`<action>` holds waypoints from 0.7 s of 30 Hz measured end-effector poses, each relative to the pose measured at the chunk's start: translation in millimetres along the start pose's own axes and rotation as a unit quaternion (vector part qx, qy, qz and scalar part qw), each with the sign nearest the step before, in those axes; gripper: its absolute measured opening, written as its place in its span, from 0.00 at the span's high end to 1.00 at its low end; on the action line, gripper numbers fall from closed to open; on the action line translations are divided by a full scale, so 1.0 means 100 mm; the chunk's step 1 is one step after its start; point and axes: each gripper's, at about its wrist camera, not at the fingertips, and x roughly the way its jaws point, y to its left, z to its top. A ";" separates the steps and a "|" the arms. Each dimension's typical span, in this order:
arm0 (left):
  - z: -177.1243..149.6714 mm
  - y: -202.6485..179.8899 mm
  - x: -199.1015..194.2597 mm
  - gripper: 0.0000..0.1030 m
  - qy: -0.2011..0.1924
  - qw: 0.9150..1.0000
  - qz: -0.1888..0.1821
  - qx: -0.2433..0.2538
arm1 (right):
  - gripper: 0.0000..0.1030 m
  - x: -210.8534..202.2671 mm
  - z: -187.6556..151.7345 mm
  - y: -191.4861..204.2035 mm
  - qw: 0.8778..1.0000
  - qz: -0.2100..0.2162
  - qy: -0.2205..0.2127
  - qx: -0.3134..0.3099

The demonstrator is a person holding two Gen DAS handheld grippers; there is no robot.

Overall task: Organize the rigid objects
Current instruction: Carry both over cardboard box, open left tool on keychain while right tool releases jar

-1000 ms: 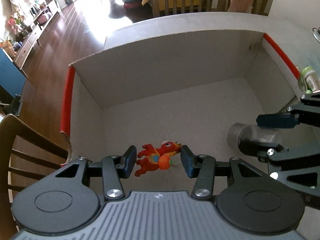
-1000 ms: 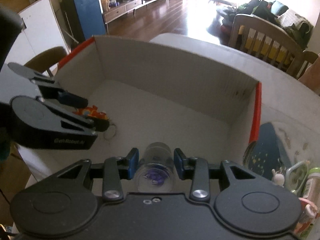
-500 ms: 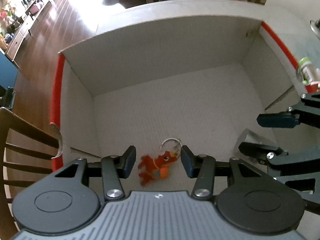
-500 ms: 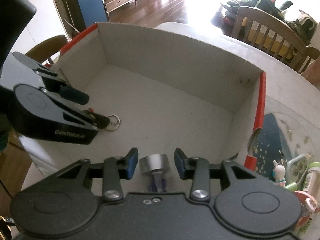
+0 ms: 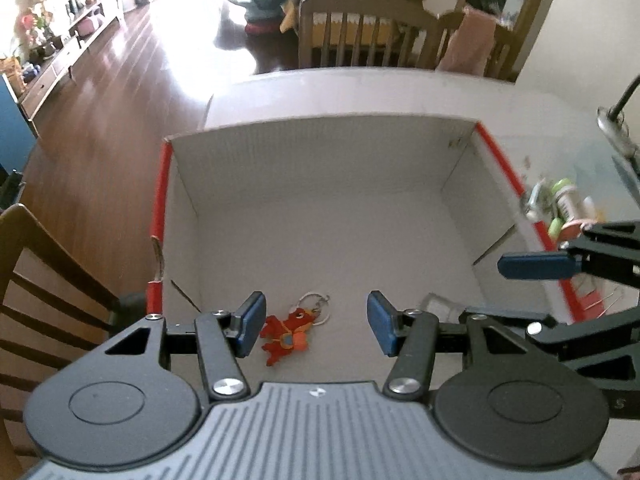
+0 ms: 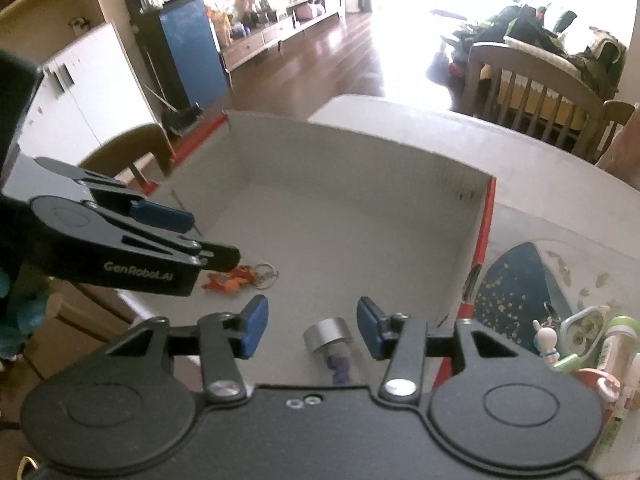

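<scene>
Both our grippers are opening with nothing pinched: the red keychain lies below the left gripper, the capped vial below the right gripper, both on the box floor.

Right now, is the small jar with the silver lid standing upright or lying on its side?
On its side: the jar lies on the cardboard box floor, lid facing the far wall.
</scene>
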 end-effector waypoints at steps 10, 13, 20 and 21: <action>0.12 -0.14 -0.68 0.47 -0.075 0.997 -0.005 -0.003 | 0.42 -0.49 -0.09 -0.04 0.998 0.013 -0.057 0.010; 0.07 -0.18 -0.82 0.40 -0.096 0.995 -0.004 0.000 | 0.36 -0.64 -0.12 -0.07 0.997 0.014 -0.076 0.013; -0.05 -0.33 -1.04 0.33 -0.128 0.992 -0.006 0.004 | 0.29 -0.92 -0.22 -0.14 0.993 0.021 -0.110 0.023; -0.06 -0.35 -1.07 0.33 -0.130 0.991 -0.009 0.004 | 0.23 -0.96 -0.24 -0.12 0.993 0.020 -0.116 0.023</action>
